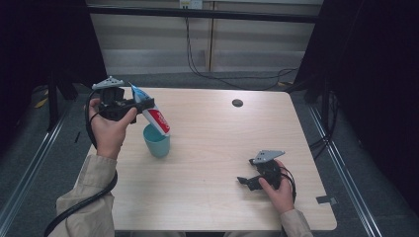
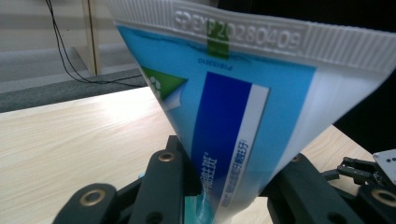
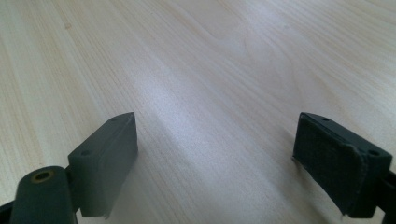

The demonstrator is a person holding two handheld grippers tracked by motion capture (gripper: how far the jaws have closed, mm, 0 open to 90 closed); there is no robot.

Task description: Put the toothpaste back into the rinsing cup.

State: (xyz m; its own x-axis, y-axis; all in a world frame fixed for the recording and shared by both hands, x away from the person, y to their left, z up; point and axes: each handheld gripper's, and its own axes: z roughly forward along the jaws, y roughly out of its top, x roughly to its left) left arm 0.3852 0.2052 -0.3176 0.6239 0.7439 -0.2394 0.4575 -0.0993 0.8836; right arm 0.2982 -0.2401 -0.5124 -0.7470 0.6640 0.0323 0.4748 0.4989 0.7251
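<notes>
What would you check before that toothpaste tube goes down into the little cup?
1. Left claw clamped on the toothpaste tube: ok.
2. Tube's lower end over the teal cup: ok, it dips at the rim.
3. Cup upright on the table: ok.
4. Cup empty inside: cannot tell.
5. Right claw open, nothing between its pads, away from the cup: ok.

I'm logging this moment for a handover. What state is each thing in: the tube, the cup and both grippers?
Toothpaste tube: gripped, lifted off the table, tilted, its lower end at the cup's mouth.
Teal cup: upright on the table, mouth open.
Left gripper: shut on the toothpaste tube, raised above the table.
Right gripper: open, nothing between its jaws, low over the bare table.
</notes>
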